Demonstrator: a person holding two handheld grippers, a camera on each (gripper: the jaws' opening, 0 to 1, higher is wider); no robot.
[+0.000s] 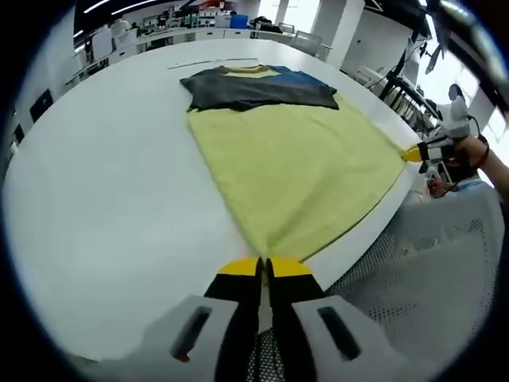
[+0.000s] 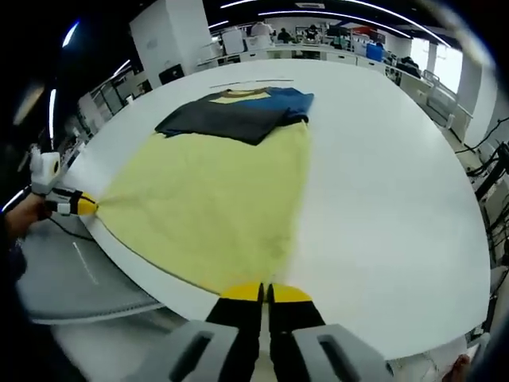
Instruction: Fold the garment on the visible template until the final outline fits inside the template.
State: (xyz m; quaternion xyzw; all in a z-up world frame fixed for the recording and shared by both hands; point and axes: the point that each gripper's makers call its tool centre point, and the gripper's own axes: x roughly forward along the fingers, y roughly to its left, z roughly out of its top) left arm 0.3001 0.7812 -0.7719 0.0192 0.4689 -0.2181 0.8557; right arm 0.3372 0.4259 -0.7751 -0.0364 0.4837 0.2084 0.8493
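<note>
Your left tongs (image 1: 263, 269) are closed, jaws together, on one near corner of the yellow garment (image 1: 294, 171). Your right tongs (image 2: 265, 292) are closed in the same way on the other near corner. In the left gripper view the right tongs appear at the far right, at the counter edge. In the right gripper view the left tongs appear at the far left.

The garment lies spread flat on the white counter (image 1: 103, 191). Its near hem is drawn taut between the two tongs, right at the counter's near edge. The far end carries a dark grey and blue section (image 1: 258, 87), which appears already folded over. No template outline can be made out under the cloth.

Judged step: the lengthwise fold, with the hem gripped and ready. Next, lift both corners evenly. Carry them toward the far end, keeping the hem straight. Lay it down without dragging the far section.
</note>
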